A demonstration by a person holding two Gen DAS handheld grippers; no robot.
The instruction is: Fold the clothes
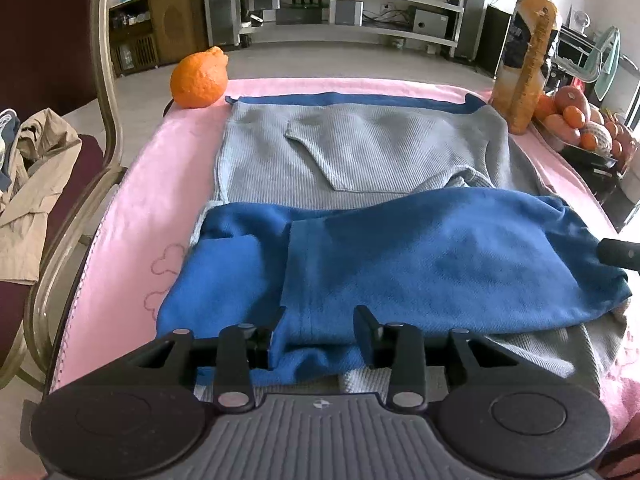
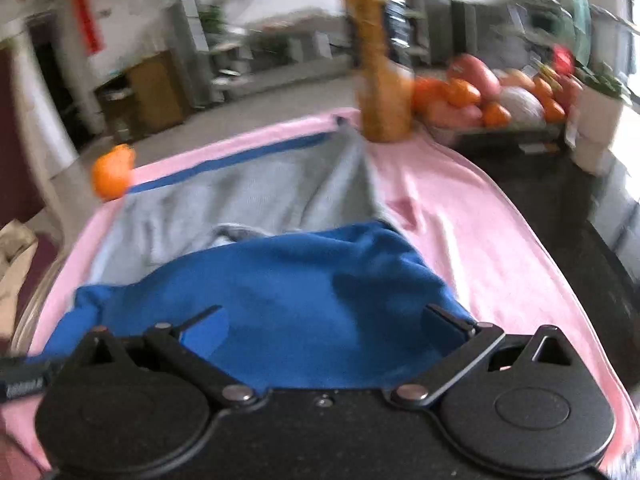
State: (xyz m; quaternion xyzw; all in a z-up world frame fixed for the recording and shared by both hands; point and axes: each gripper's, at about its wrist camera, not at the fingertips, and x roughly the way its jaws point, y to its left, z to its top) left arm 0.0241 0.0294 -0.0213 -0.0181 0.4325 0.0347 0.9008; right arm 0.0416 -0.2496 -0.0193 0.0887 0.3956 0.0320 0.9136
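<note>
A grey and blue hooded sweater (image 1: 360, 152) lies flat on a pink towel (image 1: 152, 168), with its blue sleeves and hood (image 1: 420, 264) folded across the near part. My left gripper (image 1: 320, 332) is open, its fingers either side of a blue fabric fold at the near edge. My right gripper (image 2: 324, 316) is open wide over the blue part of the sweater (image 2: 300, 292); that view is blurred. One right gripper finger shows at the right edge of the left wrist view (image 1: 620, 254).
An orange fruit (image 1: 199, 79) sits at the towel's far left corner. A juice bottle (image 1: 528, 56) stands at the far right, next to a fruit tray (image 1: 584, 128). A chair (image 1: 80, 160) with a beige garment (image 1: 36, 184) stands at the left.
</note>
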